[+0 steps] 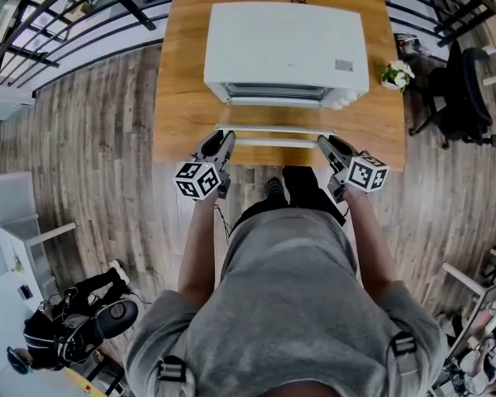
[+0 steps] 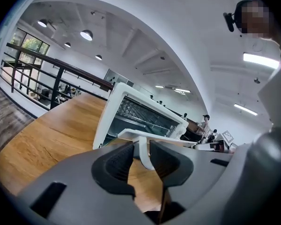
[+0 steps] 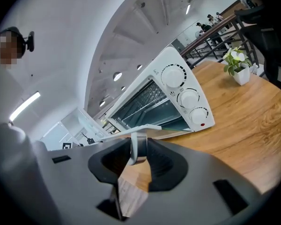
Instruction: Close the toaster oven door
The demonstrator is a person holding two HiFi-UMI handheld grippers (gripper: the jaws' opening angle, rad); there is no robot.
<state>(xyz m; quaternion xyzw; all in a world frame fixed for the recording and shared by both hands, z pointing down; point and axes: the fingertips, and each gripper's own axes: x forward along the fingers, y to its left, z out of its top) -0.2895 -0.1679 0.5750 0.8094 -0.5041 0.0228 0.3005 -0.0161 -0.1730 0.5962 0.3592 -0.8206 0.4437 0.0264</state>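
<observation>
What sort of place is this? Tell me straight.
Probably an open-plan office or lab mezzanine, not a kitchen: a black railing, an office chair, and the toaster oven on a wooden table.

1. Floor (image 1: 91,139): grey-brown wood-look planks across the whole visible room.
2. Desk (image 1: 182,73): light wooden top with visible grain, its far end near a black metal railing (image 1: 66,7) with a dark top rail.
3. Potted plant (image 1: 396,74): white flowers in a white pot, at the desk's right edge.
4. Office chair (image 1: 471,98): black, just beside the desk's right side.
5. White cabinet (image 1: 16,246) at the left wall, with dark bags (image 1: 74,329) on the floor near it.
6. Ceiling: white, with round downlights (image 2: 86,34) and a lit strip light (image 2: 260,60).
7. Window (image 2: 30,43) beyond the railing: daylight, greenery outside.
8. A standing person (image 2: 205,123) in the far background.
</observation>
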